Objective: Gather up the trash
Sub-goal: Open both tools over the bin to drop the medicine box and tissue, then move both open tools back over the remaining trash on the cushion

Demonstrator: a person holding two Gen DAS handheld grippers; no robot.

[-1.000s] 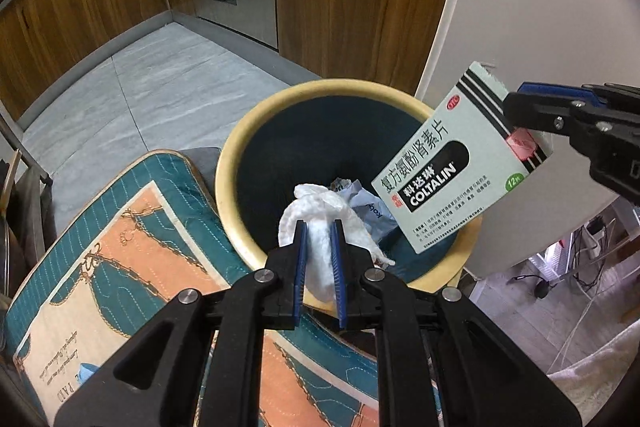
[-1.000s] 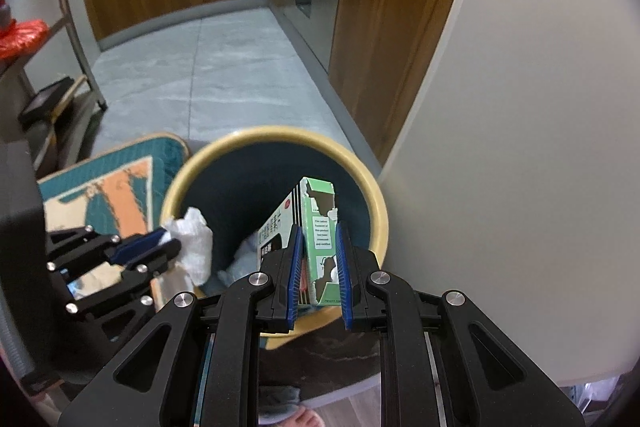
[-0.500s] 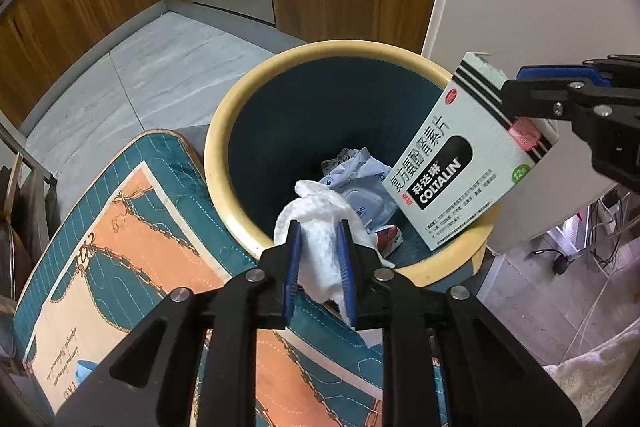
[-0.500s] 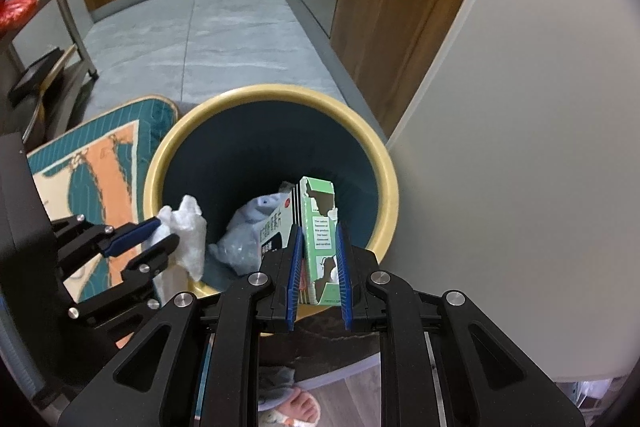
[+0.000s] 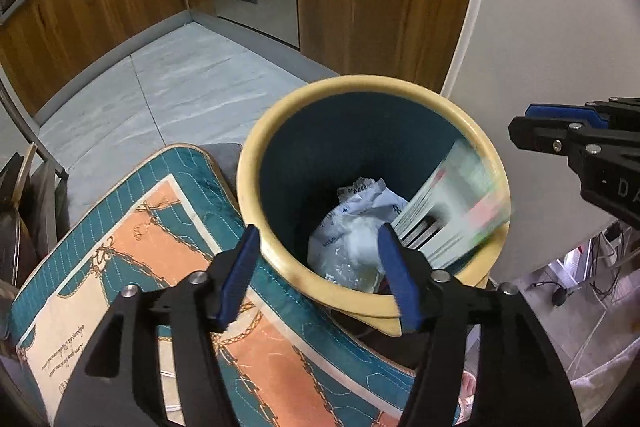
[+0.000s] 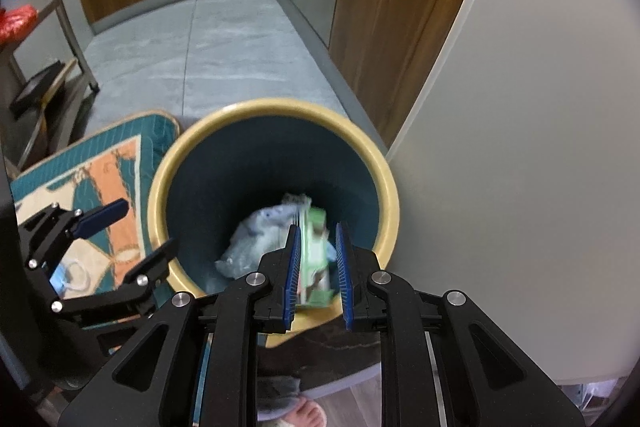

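Just ahead of the right tool (image 6: 318,269), whose blue pads are standing apart and gripping nothing, the green-and-white medicine box (image 6: 314,259) is showing as a blur between them, apparently dropping into the bin (image 6: 276,105). The left tool (image 5: 320,267) is also spread wide and empty, its fingers straddling the near rim. Just beyond it, white tissue (image 5: 360,239) and a crumpled plastic wrapper (image 5: 368,199) are lying at the bottom of the dark blue interior. The risk I am judging: the box is sitting close to the yellow rim on the right tool's side, so it could clip the edge and tip out onto the floor. Beside the bin, a teal and orange cushion (image 5: 132,247) is lying.
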